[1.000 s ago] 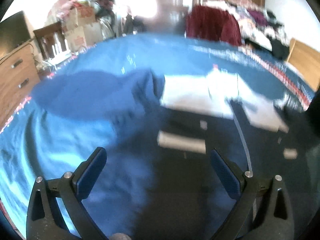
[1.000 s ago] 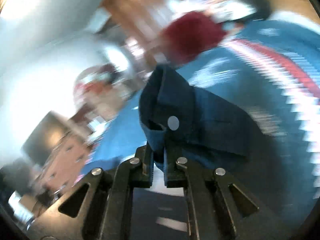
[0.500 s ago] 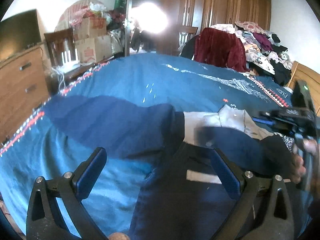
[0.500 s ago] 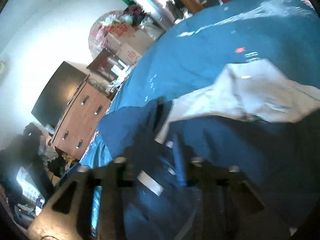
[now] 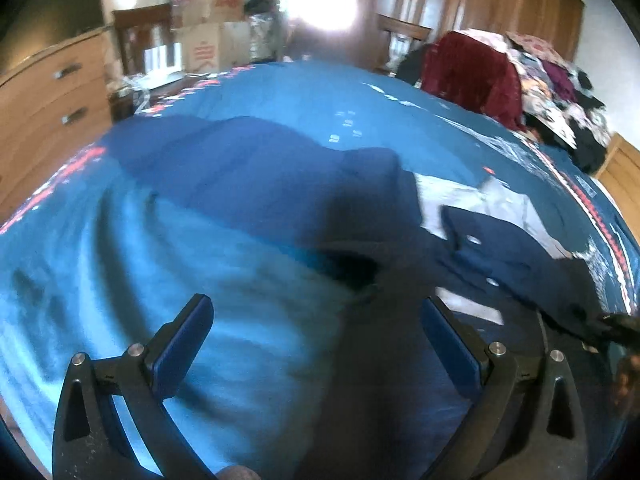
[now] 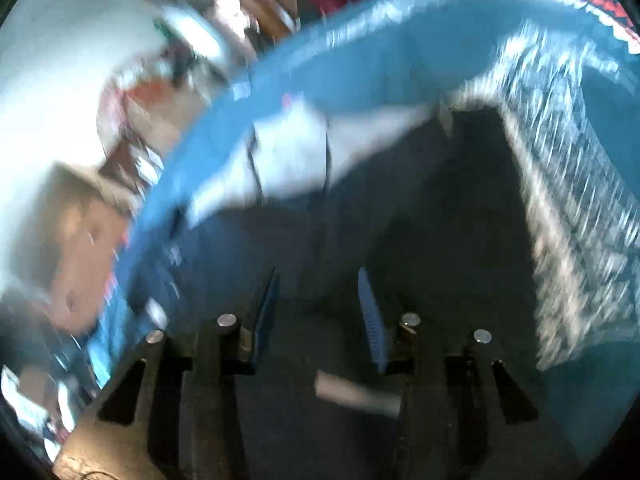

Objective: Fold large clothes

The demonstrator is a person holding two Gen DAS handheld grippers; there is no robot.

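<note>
A large navy garment (image 5: 280, 184) lies spread on the blue bedspread (image 5: 92, 264), its pale inner side (image 5: 512, 208) showing at the right. A folded navy flap (image 5: 504, 252) rests over that pale part. My left gripper (image 5: 316, 312) hangs open and wide just above the garment's near edge, holding nothing. In the blurred right wrist view, my right gripper (image 6: 320, 312) is open above the dark garment (image 6: 432, 208), with the pale panel (image 6: 292, 152) beyond it and nothing between its fingers.
A wooden dresser (image 5: 44, 92) stands at the left, with a chair (image 5: 136, 40) and cardboard boxes (image 5: 208, 36) behind the bed. A maroon cloth (image 5: 468, 68) and a heap of clothes (image 5: 556, 88) sit at the far right. A hand (image 5: 628, 376) shows at the right edge.
My right gripper carried a navy flap across over the pale side, then opened and let it go. My left gripper stayed open and dipped closer to the bedspread.
</note>
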